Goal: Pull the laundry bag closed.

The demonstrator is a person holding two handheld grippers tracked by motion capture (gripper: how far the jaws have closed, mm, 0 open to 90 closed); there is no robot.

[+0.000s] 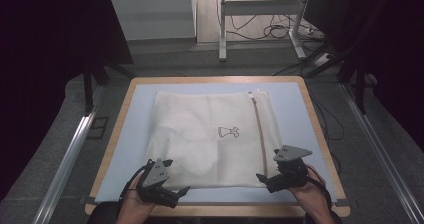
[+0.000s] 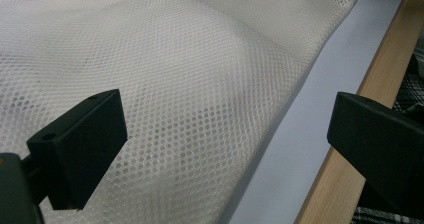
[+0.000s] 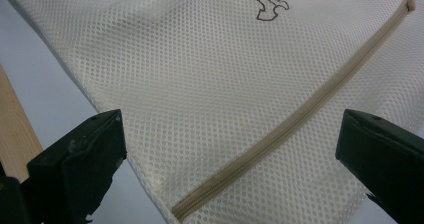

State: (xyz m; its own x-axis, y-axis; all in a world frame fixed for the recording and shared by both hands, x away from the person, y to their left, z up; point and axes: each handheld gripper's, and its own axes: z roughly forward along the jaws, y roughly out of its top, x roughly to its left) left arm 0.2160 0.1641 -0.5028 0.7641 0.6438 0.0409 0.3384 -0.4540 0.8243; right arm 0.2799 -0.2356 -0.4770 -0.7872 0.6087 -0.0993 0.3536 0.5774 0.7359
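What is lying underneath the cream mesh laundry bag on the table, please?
The mesh laundry bag lies flat on a pale blue mat, which covers the wooden table. A bulge hints at contents inside, but the mesh hides them.

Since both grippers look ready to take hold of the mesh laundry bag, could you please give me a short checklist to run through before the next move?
1. Left gripper open, jaws wide apart: ok.
2. Right gripper open, jaws wide apart: ok.
3. Mesh laundry bag lies flat on the light blue mat, with nothing on top of it: ok.
4. Both grippers sit at the bag's near edge, one toward each near corner: ok.
5. Zipper shut along the stretch in the right gripper view: ok; along its whole run: cannot tell.
6. What is inside the slightly bulging bag: cannot tell.
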